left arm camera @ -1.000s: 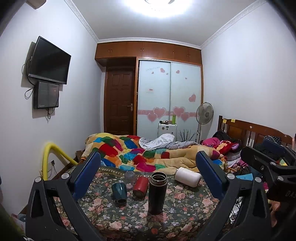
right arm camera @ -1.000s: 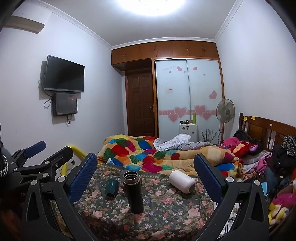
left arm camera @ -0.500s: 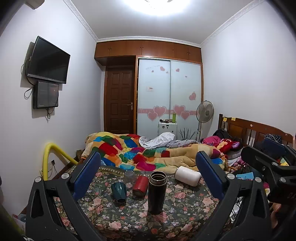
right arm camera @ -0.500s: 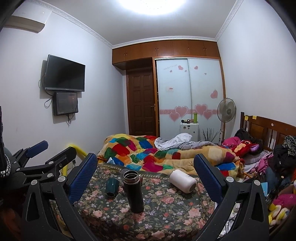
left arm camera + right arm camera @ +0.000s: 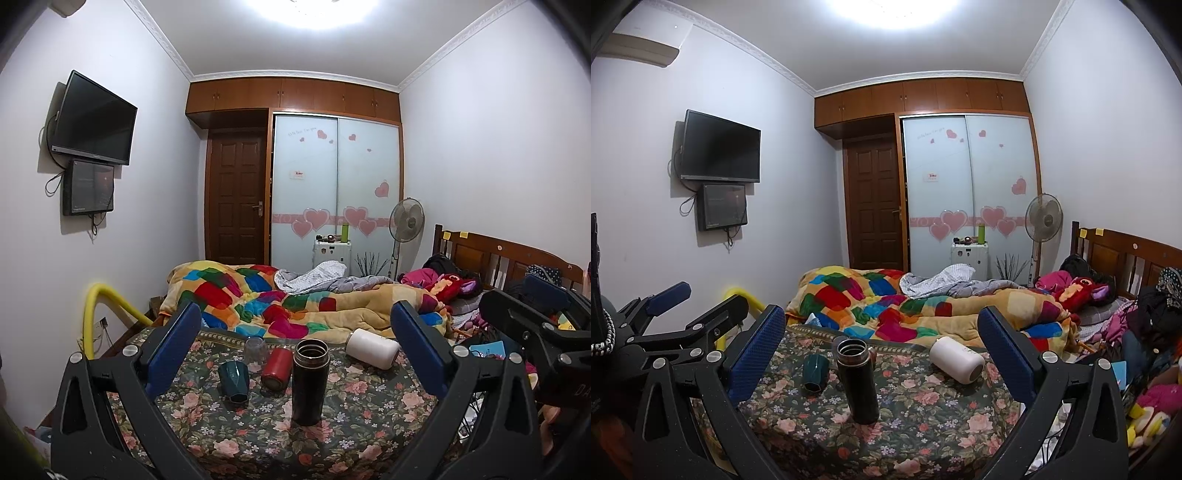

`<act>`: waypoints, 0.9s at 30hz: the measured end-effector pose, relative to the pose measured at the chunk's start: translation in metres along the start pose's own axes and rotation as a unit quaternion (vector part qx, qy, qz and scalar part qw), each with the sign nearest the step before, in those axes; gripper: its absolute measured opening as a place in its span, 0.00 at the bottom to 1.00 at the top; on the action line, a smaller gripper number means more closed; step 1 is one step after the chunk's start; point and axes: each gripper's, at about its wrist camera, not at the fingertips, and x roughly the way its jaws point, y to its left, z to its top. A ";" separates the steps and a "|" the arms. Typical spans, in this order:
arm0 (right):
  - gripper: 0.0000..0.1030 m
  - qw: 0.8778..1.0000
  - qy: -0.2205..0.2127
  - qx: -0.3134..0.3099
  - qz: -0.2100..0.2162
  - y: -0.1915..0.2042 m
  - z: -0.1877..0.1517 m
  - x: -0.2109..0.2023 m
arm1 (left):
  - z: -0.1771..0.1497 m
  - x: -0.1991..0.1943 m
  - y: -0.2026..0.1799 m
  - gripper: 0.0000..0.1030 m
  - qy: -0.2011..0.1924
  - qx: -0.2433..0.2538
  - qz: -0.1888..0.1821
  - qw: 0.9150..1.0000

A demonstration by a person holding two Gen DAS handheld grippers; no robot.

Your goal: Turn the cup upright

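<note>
The left gripper [image 5: 295, 343] hovers wide apart, holding nothing, its 2 blue fingers [image 5: 173, 347] framing the table [image 5: 354, 424]. The right gripper [image 5: 882, 343] is equally wide and empty. At lower centre stands the black flask [image 5: 309, 380]; the white cup [image 5: 372, 349] lies on its side behind it, right of centre, well apart from both grippers.

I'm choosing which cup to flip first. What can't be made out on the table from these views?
- Red cup: hidden behind the black flask in the right wrist view.
- Clear cup: small and see-through in the left wrist view; which way up it stands is unclear.
- Table: near edge cut off in both views.
</note>
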 end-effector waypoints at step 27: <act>1.00 1.000 0.009 -0.006 0.000 0.009 0.002 0.008 | -0.004 0.004 0.015 1.00 0.006 -0.011 -0.003 1.000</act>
